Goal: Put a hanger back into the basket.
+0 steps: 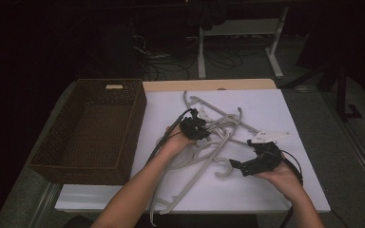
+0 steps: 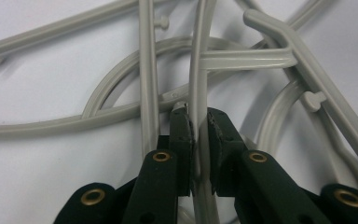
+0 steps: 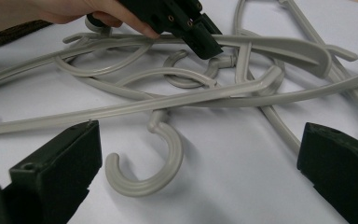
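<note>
Left gripper (image 2: 199,128): fingers (image 2: 181,135) clamped on a thin bar of one grey hanger (image 2: 198,70), mid-tangle on the white counter (image 1: 266,190). Right gripper (image 3: 200,154): fingers (image 3: 60,163) wide apart, holding nothing, hovering over a loose hook (image 3: 154,163) at the pile's near edge. Wicker basket (image 1: 90,128) sits to the left, beside the pile. Judgement: lift slowly and level; neighbouring arms cross the gripped bar and may drag. Right gripper could pin the pile down.

Dim high view with a black surround; the close gripper views are brighter, softly shadowed.
</note>
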The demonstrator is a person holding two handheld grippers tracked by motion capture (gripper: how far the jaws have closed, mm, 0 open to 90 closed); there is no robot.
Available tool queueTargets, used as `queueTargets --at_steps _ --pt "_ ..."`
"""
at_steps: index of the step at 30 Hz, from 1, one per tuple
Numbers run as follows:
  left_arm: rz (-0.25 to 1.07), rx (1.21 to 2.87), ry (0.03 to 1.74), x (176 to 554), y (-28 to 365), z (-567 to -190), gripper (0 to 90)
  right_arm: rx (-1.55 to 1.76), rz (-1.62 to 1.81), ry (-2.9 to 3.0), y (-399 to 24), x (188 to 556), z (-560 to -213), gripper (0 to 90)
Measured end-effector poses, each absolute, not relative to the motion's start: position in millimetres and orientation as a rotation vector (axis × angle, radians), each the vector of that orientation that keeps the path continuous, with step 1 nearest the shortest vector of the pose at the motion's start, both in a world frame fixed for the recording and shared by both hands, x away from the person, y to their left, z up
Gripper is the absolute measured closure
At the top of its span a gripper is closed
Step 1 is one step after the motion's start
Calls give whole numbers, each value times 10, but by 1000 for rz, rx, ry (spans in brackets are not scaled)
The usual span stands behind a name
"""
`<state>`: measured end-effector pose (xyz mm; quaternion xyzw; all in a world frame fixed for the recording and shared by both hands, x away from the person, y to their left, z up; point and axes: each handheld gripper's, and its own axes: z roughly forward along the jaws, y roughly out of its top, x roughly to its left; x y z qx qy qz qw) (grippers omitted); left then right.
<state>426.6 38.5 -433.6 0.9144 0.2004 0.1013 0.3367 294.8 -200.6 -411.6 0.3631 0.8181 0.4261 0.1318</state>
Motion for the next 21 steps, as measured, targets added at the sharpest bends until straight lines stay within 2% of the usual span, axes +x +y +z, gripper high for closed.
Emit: queueTargets --at_steps 8,15,21 --pt "313 2301 624 4349 509 -4139 821 1053 1234 2375 -2004 2946 -4116 0" --pt "365 2250 748 4626 709 -4090 820 1057 1238 2372 -2009 2945 -4114 0" --pt "421 2234 905 4956 927 -4197 819 1062 1240 2370 -2027 2947 -4115 0"
